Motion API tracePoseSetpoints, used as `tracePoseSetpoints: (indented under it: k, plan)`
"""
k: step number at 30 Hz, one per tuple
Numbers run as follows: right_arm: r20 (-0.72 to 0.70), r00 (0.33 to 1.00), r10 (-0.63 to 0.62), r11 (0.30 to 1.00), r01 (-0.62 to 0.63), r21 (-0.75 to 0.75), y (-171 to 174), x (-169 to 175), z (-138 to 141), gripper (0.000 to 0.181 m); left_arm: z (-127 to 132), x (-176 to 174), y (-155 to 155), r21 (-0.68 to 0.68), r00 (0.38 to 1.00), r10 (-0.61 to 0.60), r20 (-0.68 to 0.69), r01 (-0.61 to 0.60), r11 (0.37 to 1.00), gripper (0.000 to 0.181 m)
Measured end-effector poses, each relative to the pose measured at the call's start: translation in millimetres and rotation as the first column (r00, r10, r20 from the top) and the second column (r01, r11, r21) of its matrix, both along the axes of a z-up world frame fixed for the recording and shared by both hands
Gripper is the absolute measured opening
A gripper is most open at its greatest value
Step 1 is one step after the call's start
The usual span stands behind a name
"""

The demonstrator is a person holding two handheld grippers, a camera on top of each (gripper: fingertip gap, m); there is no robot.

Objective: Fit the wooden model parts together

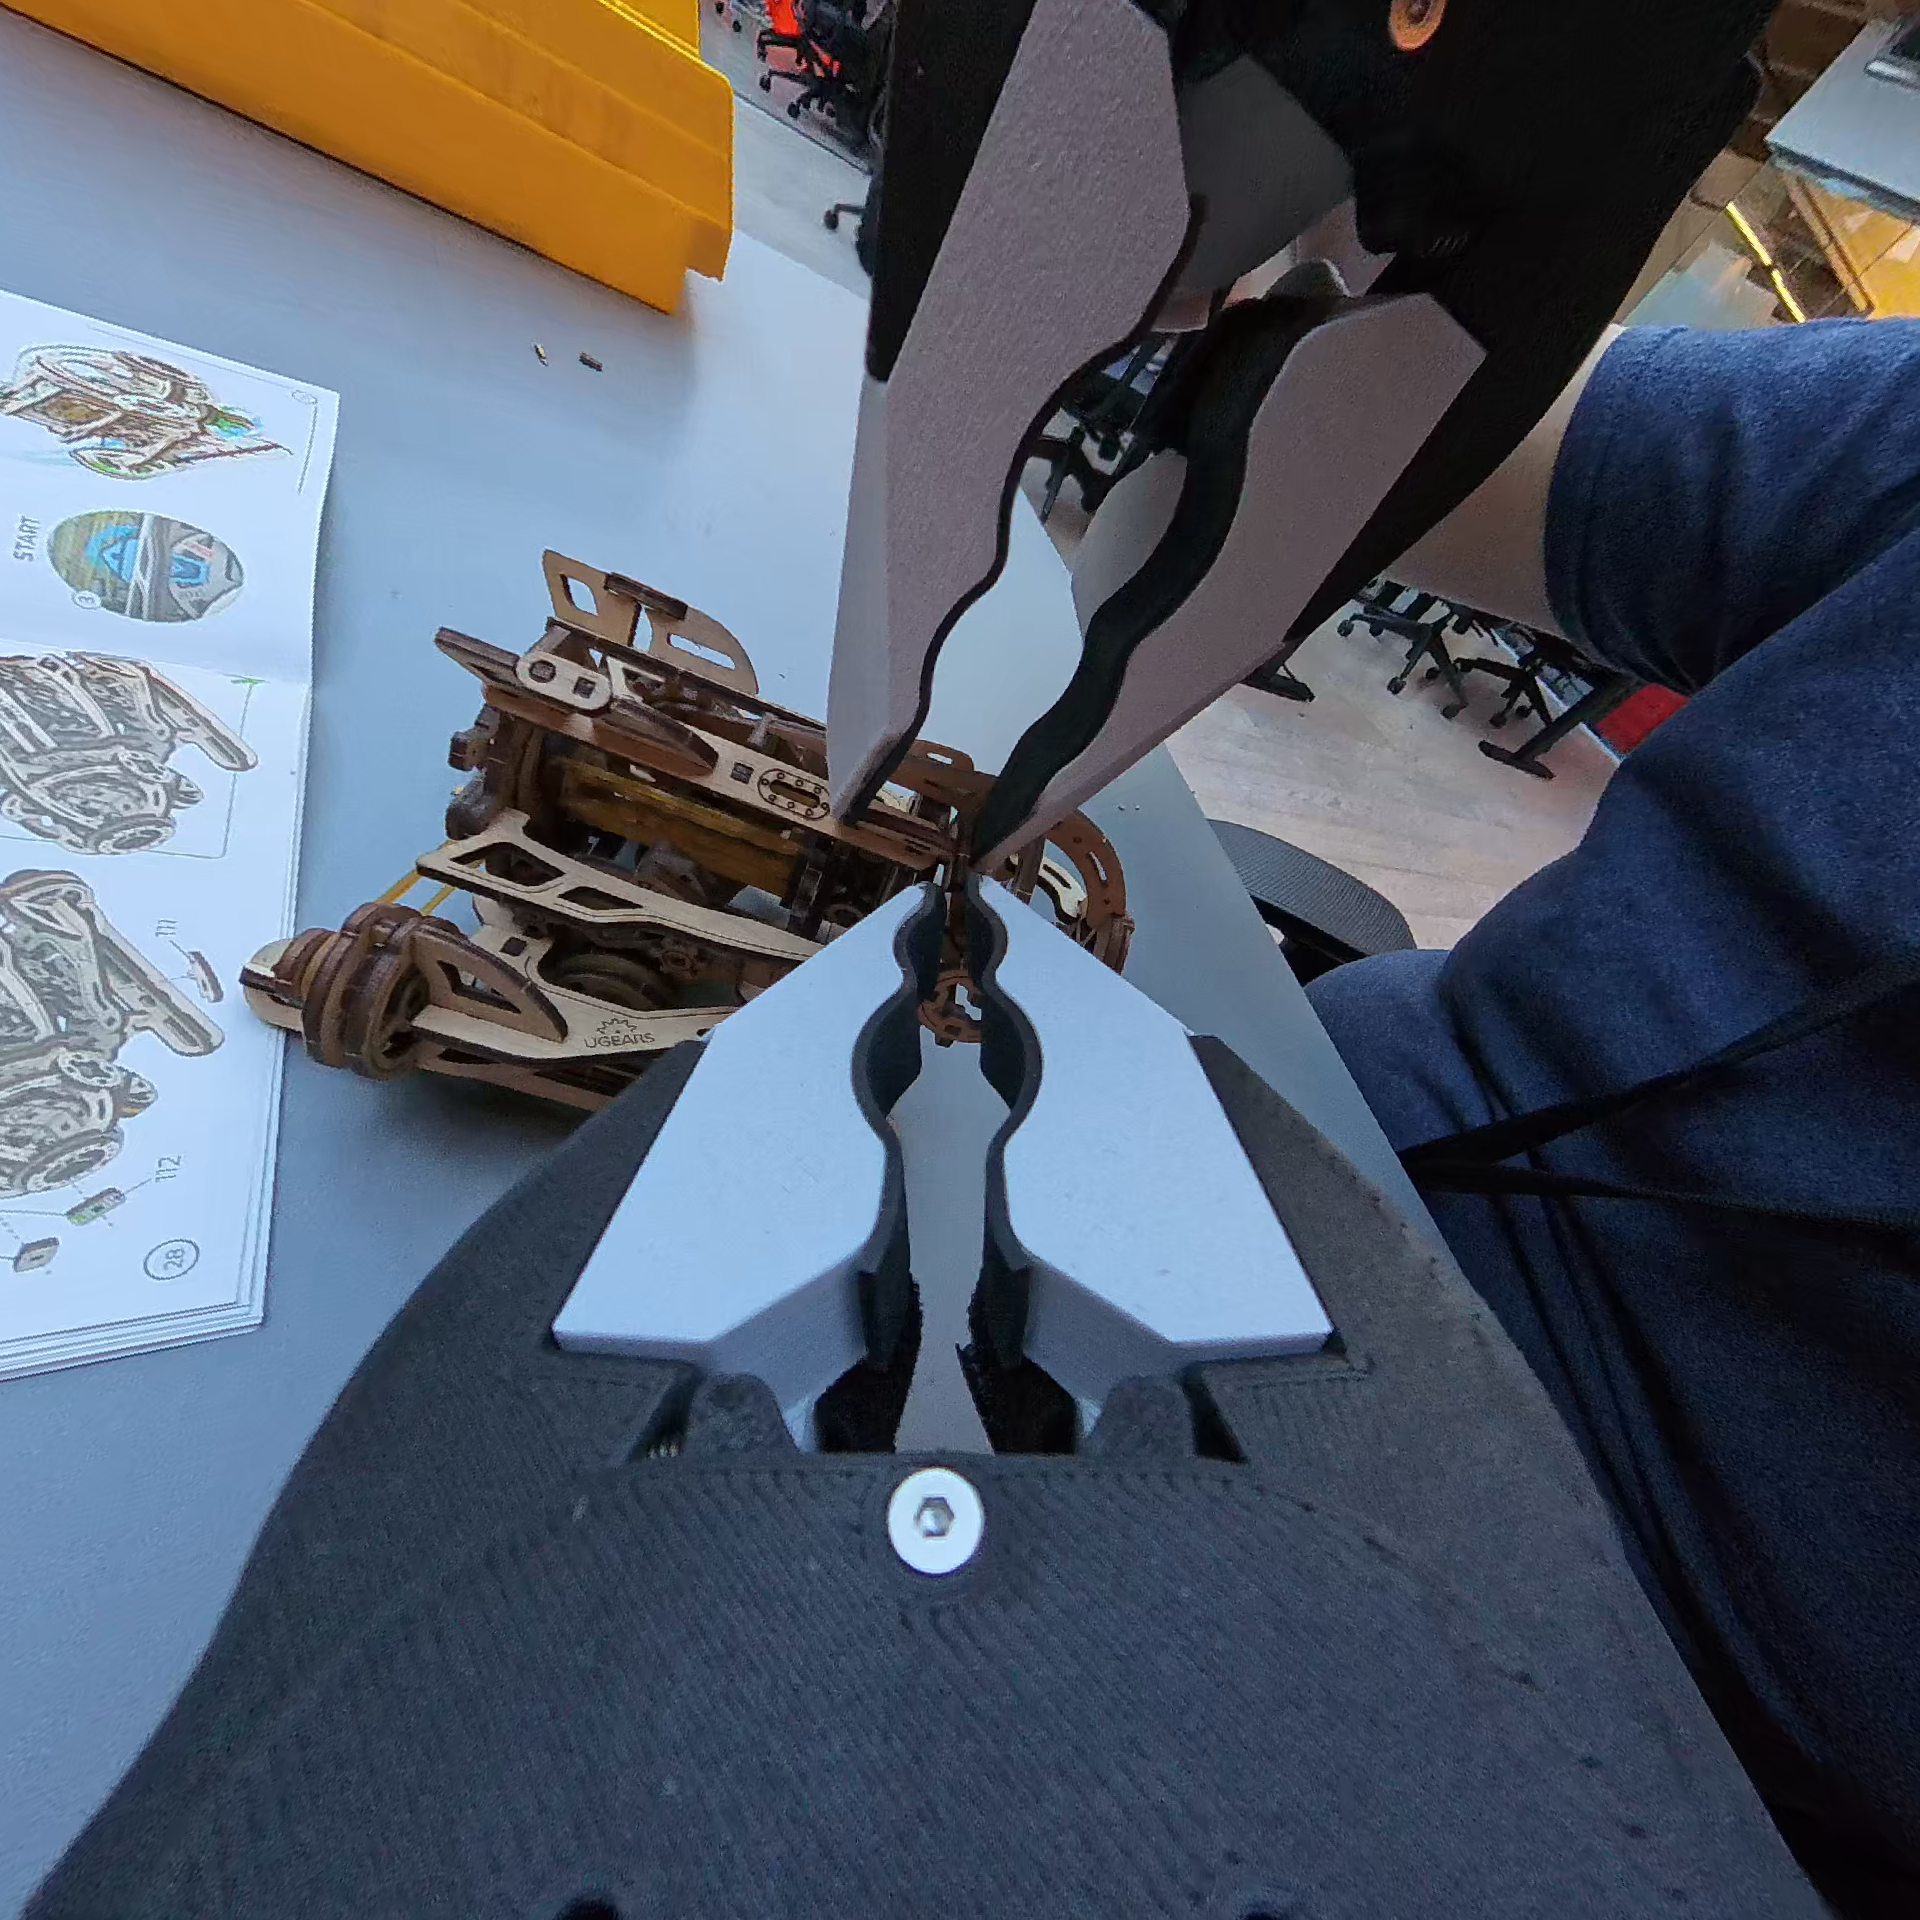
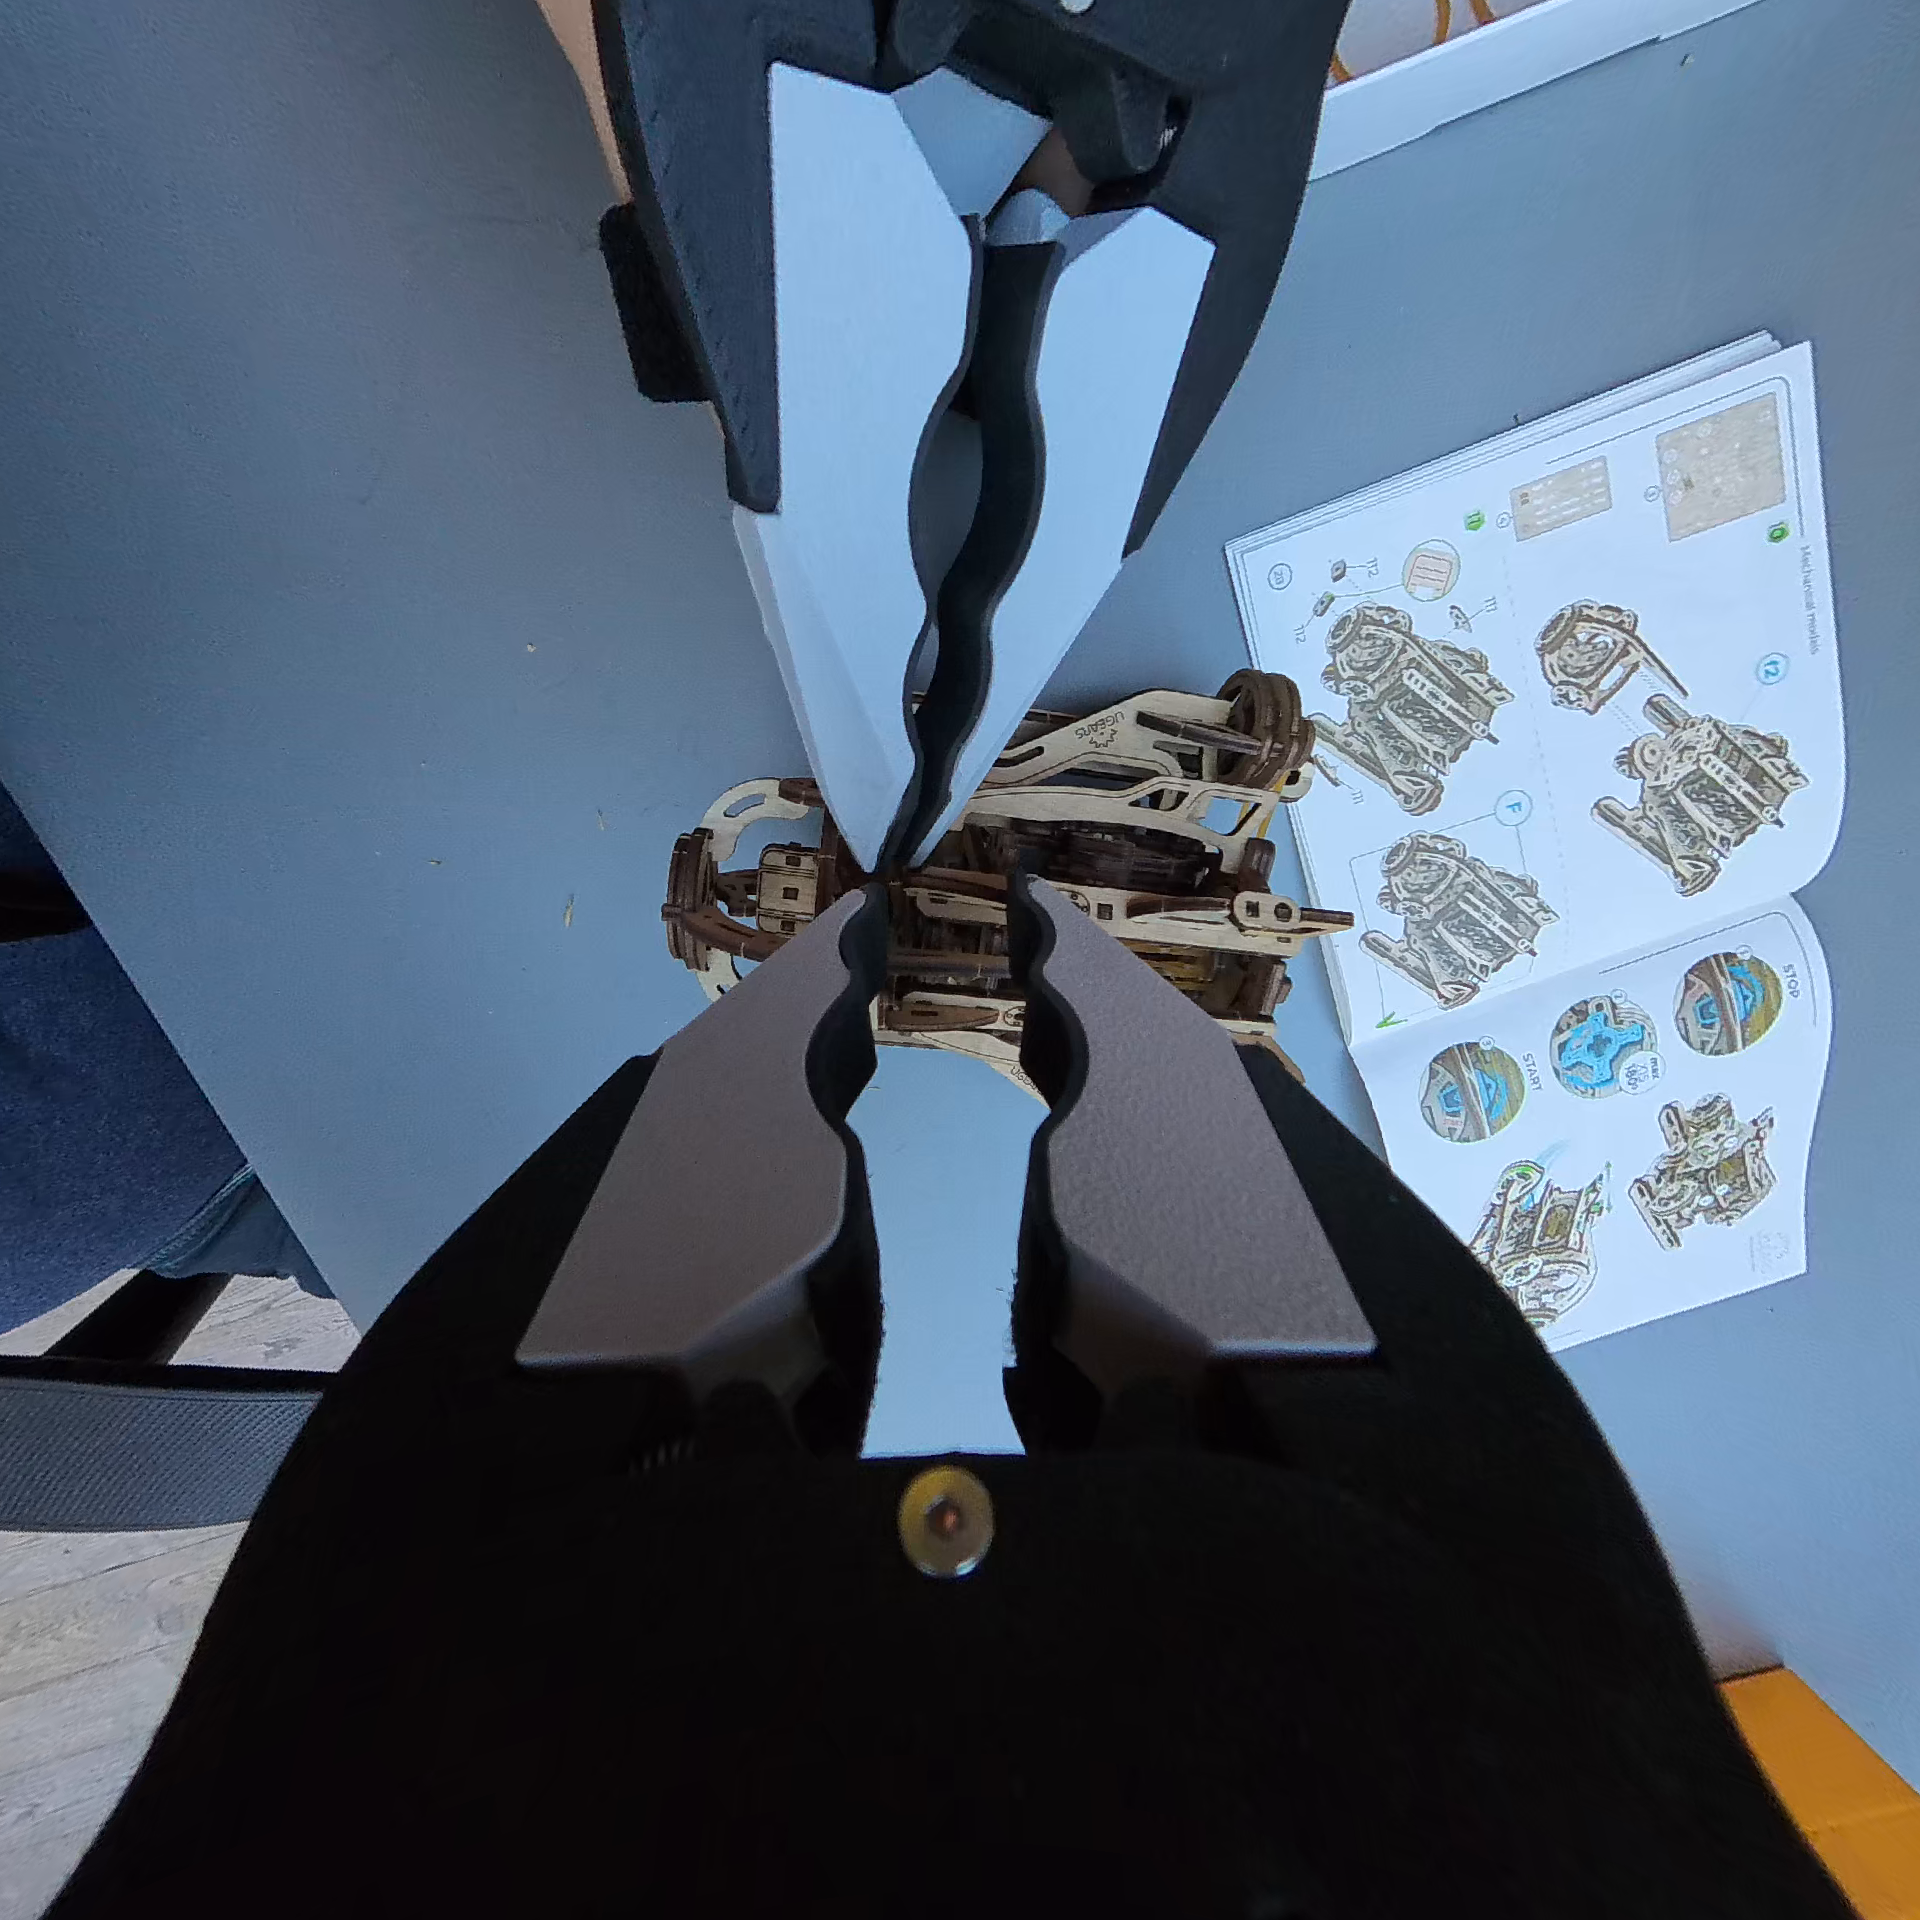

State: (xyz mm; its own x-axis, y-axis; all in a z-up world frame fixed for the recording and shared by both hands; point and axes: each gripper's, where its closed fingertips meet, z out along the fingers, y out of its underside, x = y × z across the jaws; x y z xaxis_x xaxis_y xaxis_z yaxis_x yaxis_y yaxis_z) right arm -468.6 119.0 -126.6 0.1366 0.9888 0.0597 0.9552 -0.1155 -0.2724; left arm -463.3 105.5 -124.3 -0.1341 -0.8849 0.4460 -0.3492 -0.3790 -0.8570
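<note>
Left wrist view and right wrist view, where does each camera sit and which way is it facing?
Left wrist view: on the left gripper, facing the wooden model and booklet; a blue sleeve shows.
Right wrist view: on the right gripper, facing down at the grey table.
Shared: model, booklet, both grippers meeting tip to tip.

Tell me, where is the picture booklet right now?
The instruction booklet lies open and flat on the grey table, left of the wooden model in the left wrist view, and right of it in the right wrist view.
</note>
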Motion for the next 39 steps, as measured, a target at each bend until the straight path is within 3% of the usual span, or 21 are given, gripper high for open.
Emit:
tracePoseSetpoints:
  k: [11,39]
  plan:
    - [-0.013,1.0,0.018,0.999,-0.018,-0.03,0.1,0.2,0.2,0.024,0.1,0.3,1.2,-0.089,1.0,0.003,0.011,-0.002,0.996,0.0]
    - [0.074,0.996,0.045,0.999,-0.046,0.014,2.7,-0.9,0.4,0.018,-1.1,0.2,3.8,-0.034,0.999,0.039,0.002,-0.039,0.999,0.0]
